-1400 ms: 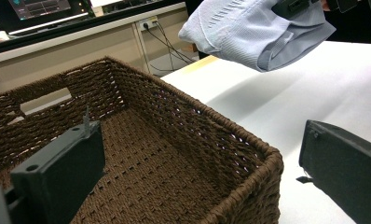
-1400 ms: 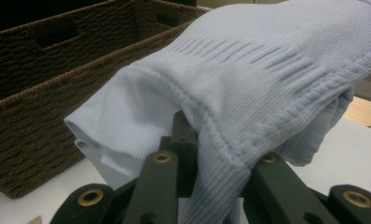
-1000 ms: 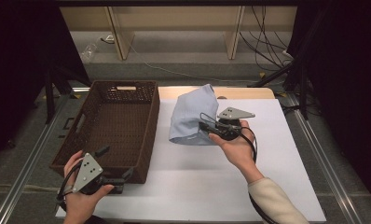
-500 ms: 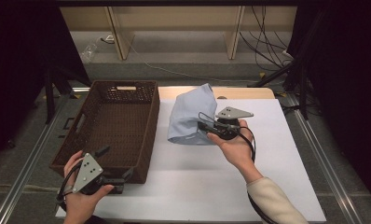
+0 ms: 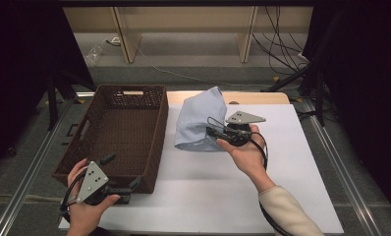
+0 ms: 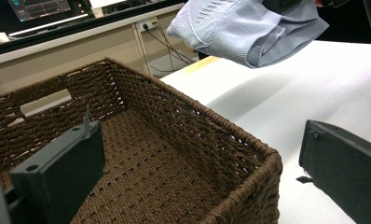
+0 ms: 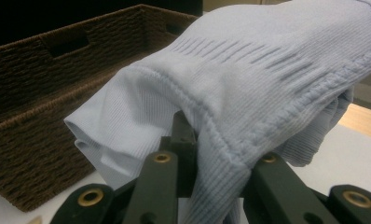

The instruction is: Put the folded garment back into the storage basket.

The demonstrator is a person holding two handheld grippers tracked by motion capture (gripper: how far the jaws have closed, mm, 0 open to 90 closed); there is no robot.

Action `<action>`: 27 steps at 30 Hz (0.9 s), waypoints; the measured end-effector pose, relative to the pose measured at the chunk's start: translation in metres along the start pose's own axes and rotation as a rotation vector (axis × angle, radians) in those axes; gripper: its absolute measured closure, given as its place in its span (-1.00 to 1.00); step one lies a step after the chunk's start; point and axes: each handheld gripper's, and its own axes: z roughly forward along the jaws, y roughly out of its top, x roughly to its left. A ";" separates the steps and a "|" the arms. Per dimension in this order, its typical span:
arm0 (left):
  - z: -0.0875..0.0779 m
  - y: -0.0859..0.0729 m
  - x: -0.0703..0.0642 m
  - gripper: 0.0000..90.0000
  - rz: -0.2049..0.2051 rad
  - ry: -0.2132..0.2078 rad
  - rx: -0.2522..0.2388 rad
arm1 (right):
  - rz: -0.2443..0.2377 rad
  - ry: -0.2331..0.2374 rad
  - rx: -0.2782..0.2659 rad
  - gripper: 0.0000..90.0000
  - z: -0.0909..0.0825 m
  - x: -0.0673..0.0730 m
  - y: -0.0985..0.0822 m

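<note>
The right gripper (image 5: 218, 135) has its jaws clamped on a folded light-blue cloth (image 5: 199, 122), holding it lifted over the white bench (image 5: 282, 187), just right of the brown wicker basket (image 5: 116, 142). The left gripper (image 5: 119, 173) waits with jaws wide apart at the basket's near corner, gripping nothing. The step in hand looks like carrying; next, the cloth needs moving left over the basket's rim before release.

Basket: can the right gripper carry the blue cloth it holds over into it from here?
Probably yes. The right gripper is shut on the blue cloth, lifted clear; the basket stands open beside it, nothing between.
</note>
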 end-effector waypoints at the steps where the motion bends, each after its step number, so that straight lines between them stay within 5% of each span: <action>1: 0.000 0.000 0.000 -1.00 0.000 0.000 0.000 | 0.001 0.001 -0.001 0.75 0.000 0.000 0.000; 27: 0.000 0.001 0.000 -1.00 0.001 -0.005 -0.004 | -0.001 0.024 -0.020 0.75 0.007 0.009 0.009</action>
